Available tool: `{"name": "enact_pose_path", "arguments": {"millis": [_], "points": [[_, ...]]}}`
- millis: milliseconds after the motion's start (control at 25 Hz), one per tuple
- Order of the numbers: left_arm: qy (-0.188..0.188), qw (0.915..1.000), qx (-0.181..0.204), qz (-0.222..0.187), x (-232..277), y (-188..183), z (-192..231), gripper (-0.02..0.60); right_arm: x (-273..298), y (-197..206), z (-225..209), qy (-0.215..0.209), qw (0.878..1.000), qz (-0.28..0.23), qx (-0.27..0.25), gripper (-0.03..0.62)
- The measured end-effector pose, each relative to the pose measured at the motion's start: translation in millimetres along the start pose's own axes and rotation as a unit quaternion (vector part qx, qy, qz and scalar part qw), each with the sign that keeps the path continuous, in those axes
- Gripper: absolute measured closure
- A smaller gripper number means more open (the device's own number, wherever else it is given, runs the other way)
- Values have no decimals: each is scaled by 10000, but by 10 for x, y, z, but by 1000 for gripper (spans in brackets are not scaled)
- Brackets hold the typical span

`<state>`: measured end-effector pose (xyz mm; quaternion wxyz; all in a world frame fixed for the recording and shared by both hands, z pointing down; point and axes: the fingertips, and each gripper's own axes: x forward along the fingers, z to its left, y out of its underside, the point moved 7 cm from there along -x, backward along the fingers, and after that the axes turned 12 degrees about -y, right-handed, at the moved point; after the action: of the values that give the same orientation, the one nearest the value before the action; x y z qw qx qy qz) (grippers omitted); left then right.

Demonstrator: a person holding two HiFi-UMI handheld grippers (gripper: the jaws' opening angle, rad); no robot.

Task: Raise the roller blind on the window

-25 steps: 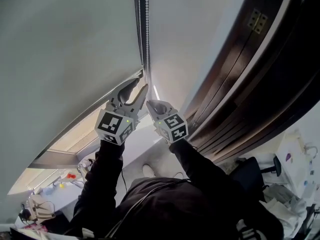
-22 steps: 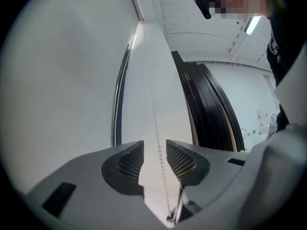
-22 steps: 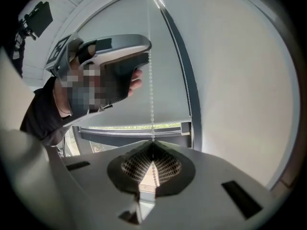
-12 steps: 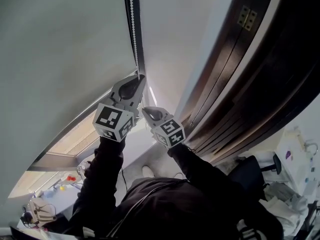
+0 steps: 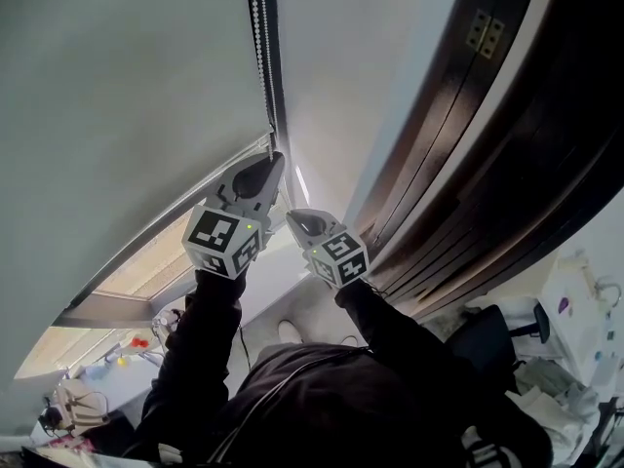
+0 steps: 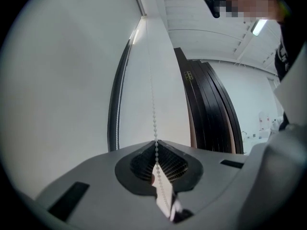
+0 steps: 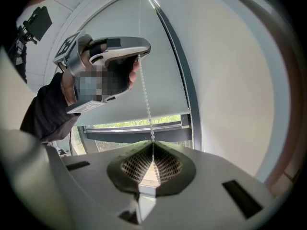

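A pale roller blind [image 5: 117,96] covers most of the window, its bottom bar [image 5: 146,261] hanging above a strip of bright glass. The white bead chain [image 5: 258,27] runs down beside the dark window frame. My left gripper [image 5: 276,156] is shut on the chain, the beads pinched between its pads [image 6: 156,145]. Just below it my right gripper [image 5: 292,217] is shut on the same chain [image 7: 146,104], which enters its closed jaws [image 7: 153,145]. The right gripper view shows the left gripper [image 7: 139,51] higher up the chain.
Dark wooden door panels [image 5: 468,135] with a brass hinge [image 5: 480,29] stand close on the right. The dark window frame [image 7: 184,80] runs alongside the chain. Below are the person's dark sleeves [image 5: 195,359] and a cluttered surface [image 5: 575,359].
The left gripper's jaws stood open around the chain a second ago and have closed on it. The right gripper stays shut on the chain and sits slightly lower.
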<state>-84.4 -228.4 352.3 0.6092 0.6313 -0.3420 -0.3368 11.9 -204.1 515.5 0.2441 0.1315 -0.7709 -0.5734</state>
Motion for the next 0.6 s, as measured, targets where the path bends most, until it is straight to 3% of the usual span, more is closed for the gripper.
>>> {"name": "enact_pose_path", "arguments": {"millis": [160,240,280,440,600], "points": [[-143,9993,-131,311,-46,338,99,572,-21,181,-3,-78,9998,187,21,577],[-183,9987,-169,450,-68,489,137,572,-49,132,17,-228,9997,13,15,409],[-190,9984,-179,496,-81,547,145,572,-72,64,25,-299,9995,-126,-3,379],[-167,9985,-235,461,-138,631,109,572,-243,-417,18,-551,9937,-962,-129,322],[-40,9982,-345,496,-159,719,0,572,-420,-1058,59,-816,9814,-1703,-355,329]]}}
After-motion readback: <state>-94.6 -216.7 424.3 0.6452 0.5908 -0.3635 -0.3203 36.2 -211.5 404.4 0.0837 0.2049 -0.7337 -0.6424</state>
